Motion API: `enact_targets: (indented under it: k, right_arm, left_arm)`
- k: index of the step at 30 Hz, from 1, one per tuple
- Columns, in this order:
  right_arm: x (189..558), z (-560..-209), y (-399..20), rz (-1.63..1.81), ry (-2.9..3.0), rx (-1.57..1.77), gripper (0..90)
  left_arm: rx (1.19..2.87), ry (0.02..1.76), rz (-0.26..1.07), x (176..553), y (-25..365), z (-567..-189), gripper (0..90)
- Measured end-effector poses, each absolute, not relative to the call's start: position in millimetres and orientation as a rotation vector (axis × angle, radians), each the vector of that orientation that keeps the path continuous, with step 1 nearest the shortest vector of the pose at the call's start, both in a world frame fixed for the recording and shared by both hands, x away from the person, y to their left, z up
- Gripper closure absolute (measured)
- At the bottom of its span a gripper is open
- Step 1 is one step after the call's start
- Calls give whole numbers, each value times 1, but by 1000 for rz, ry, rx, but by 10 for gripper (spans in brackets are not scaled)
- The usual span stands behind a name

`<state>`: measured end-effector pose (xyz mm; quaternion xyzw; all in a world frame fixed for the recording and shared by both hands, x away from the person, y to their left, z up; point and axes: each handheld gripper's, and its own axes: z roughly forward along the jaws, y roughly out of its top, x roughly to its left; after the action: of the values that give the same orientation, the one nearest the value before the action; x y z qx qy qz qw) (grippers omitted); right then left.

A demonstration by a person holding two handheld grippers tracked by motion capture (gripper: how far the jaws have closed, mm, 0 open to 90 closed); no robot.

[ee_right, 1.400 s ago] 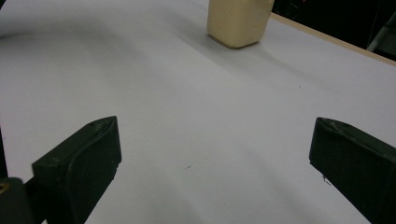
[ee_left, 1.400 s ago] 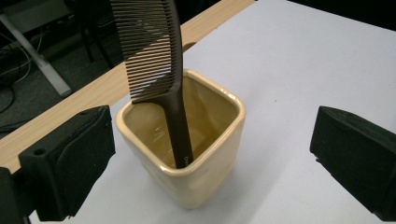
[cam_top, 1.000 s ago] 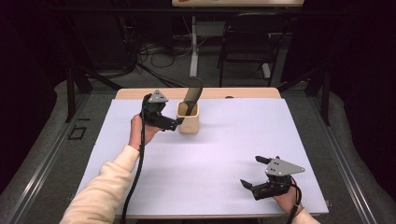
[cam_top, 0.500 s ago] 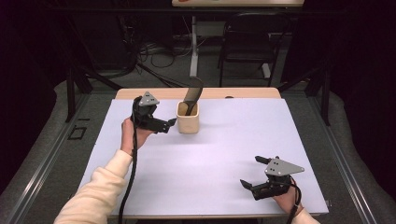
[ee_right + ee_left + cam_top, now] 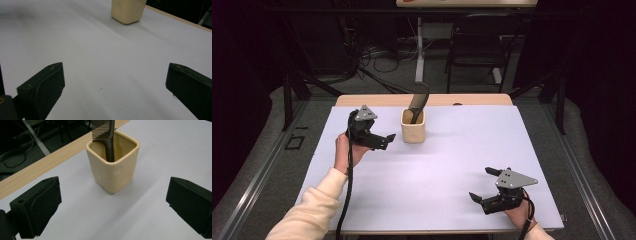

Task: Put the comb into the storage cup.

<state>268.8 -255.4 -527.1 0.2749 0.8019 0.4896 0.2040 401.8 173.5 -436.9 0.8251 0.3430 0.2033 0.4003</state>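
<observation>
a cream-yellow cup holds a dark grey comb; the table is pale lilac-white with a tan wooden edge.

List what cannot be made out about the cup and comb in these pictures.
- Dark plastic comb: top cut off by the left gripper view's upper edge; lower end hidden inside the cream square ceramic cup.
- Cup: rim cut off by the right gripper view's top edge.
- Comb teeth: too small in the high view.

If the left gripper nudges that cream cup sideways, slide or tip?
Probably slides: the cup looks squat, square-based and glazed, likely ceramic and fairly heavy. The tall comb leaning inside rises well above the rim, so a high push might tip it.
</observation>
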Motion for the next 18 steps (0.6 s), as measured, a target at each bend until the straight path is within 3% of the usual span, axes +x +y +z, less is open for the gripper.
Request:
enact_targets:
  k: [18]
  right_arm:
    - [269,-526,-256,1398,2238,786,18]
  left_arm:
    - [2066,923,540,368,197,-454,0]
